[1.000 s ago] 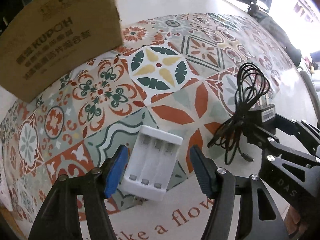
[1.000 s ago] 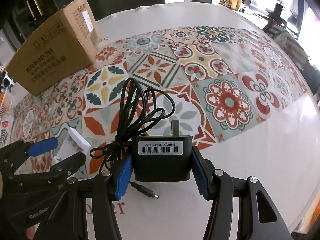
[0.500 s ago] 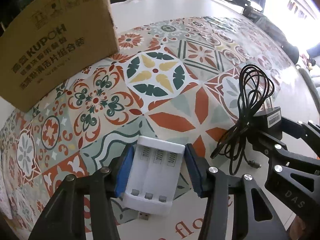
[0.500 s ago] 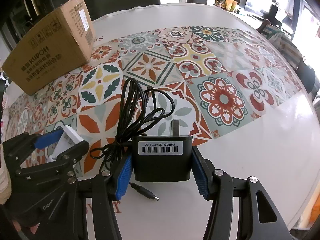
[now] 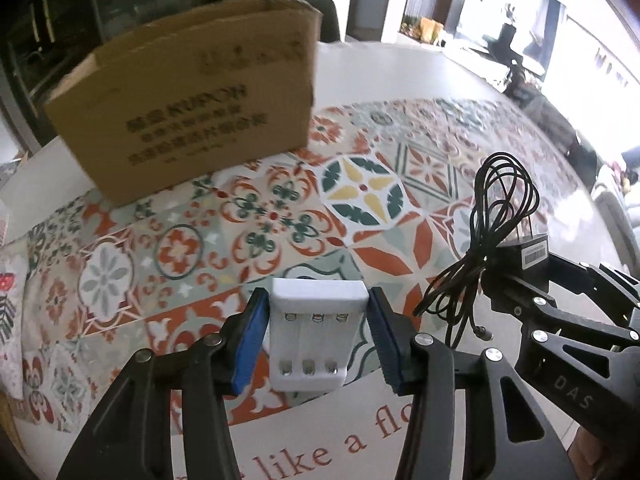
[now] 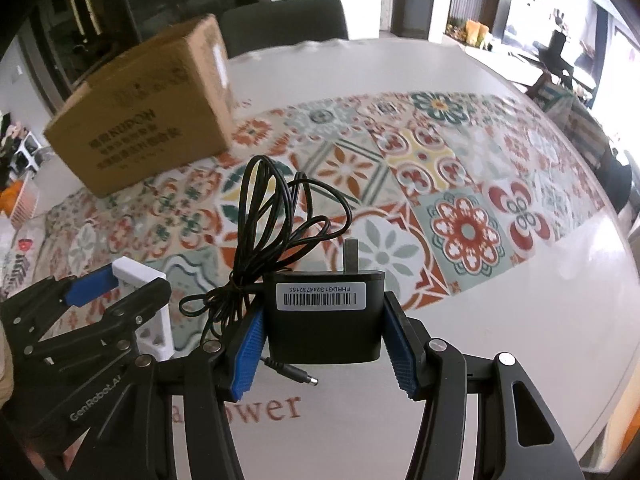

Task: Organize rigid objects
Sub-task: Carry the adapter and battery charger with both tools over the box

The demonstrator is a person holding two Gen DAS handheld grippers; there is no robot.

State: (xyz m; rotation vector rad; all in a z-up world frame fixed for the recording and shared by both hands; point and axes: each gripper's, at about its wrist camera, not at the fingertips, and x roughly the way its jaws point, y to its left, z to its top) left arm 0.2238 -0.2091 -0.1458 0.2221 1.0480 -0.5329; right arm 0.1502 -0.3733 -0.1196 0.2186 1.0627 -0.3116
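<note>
Left wrist view: left gripper (image 5: 318, 338) clamped on the white battery charger (image 5: 316, 340), blue pads (image 5: 249, 340) against both long sides. Three empty slots face up, springs at the far end. Charger looks lifted off the tiled tablecloth (image 5: 280, 216). Open top of the cardboard box (image 5: 192, 120) shows here, beyond the charger.

Right wrist view: right gripper (image 6: 325, 344) clamped on the black power adapter (image 6: 325, 320), barcode label up, one plug pin (image 6: 351, 255) pointing away. Its cable (image 6: 276, 232) hangs in a loose bundle to the left, barrel connector (image 6: 298, 376) dangling below the adapter. Pin and connector read clearly only here; the left view shows the adapter (image 5: 528, 252) edge-on. From this side the box (image 6: 148, 116) shows only closed faces. Both grippers sit side by side over the near edge of the table (image 6: 520, 340).
</note>
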